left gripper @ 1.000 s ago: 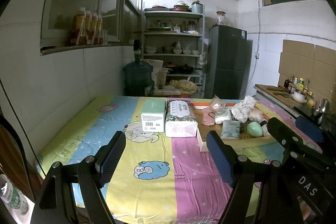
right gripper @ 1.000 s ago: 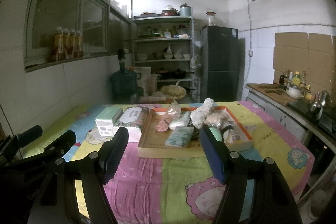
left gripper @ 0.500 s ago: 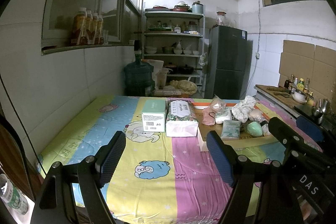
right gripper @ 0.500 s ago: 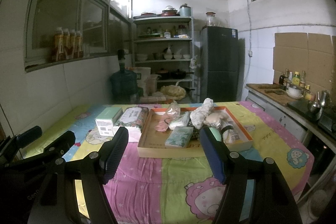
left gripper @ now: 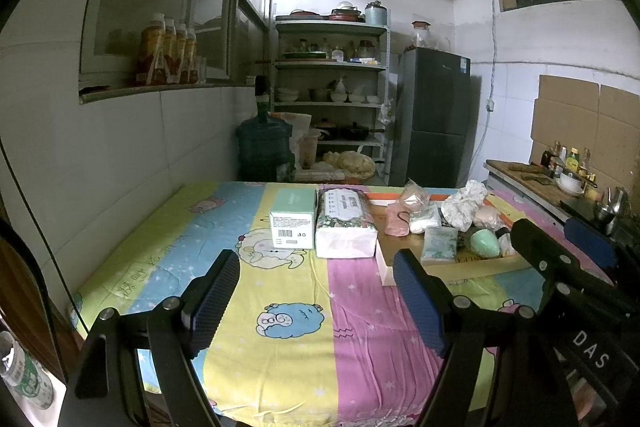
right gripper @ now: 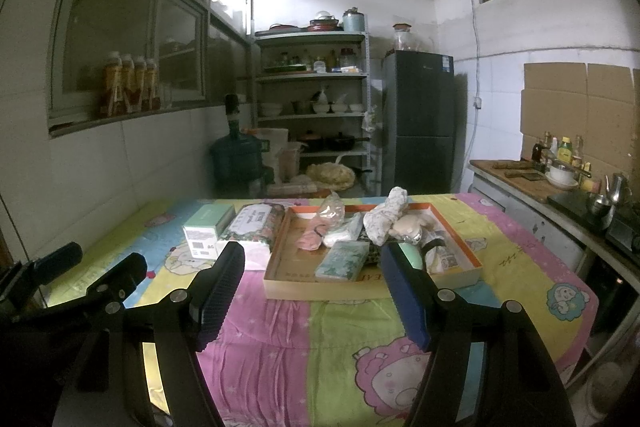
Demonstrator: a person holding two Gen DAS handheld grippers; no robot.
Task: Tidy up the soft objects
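A shallow cardboard tray [right gripper: 280, 283] [left gripper: 472, 271] sits on the cartoon-print cloth and holds several soft things: a pink pouch [right gripper: 310, 239], a white packet [right gripper: 340, 235], a green tissue pack [right gripper: 344, 259] [left gripper: 438, 245], a patterned cloth bundle [right gripper: 386, 219] and a mint green egg shape [left gripper: 485, 242]. Left of the tray lie a floral tissue pack [left gripper: 344, 223] [right gripper: 254, 223] and a mint green box [left gripper: 292, 221] [right gripper: 206, 231]. My left gripper [left gripper: 316, 291] hovers open over the cloth, short of the box. My right gripper [right gripper: 312, 283] hangs open before the tray's near wall. Nothing is held.
The table [left gripper: 288, 355] stands against a tiled wall on the left. Behind it are a water jug [left gripper: 262, 149], a shelf rack [left gripper: 330, 99] with dishes and a dark fridge [left gripper: 434, 123]. A counter [right gripper: 560, 195] with bottles and a kettle runs along the right.
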